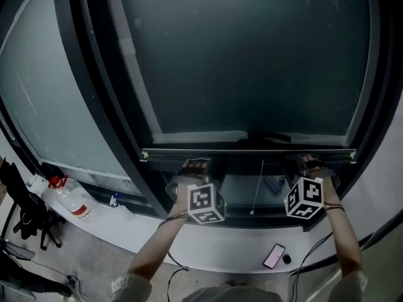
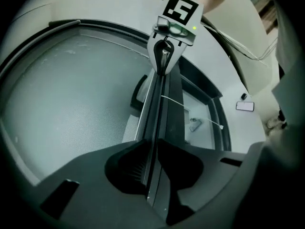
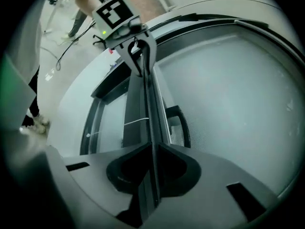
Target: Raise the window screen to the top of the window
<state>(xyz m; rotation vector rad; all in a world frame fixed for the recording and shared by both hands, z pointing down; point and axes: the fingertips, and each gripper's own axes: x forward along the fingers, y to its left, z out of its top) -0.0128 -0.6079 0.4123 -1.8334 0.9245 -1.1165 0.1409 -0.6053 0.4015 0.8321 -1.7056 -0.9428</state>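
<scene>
Screen bar (image 1: 249, 153) pinched by left gripper (image 1: 195, 167) and right gripper (image 1: 308, 162), low in window (image 1: 94, 74). Uneven lift could tilt bar and jam it. Grip seems shallow in dim view; may slip.

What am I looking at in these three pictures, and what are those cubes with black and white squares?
A person at a window holds a grasping tool in each hand; the patterned cubes are part of those tools. One picture comes from a camera on the person's head, looking down; the other two from cameras riding on each tool. The left tool and right tool are both clamped on the window screen's bottom bar. A phone lies on the sill below, a plastic bottle far left.
</scene>
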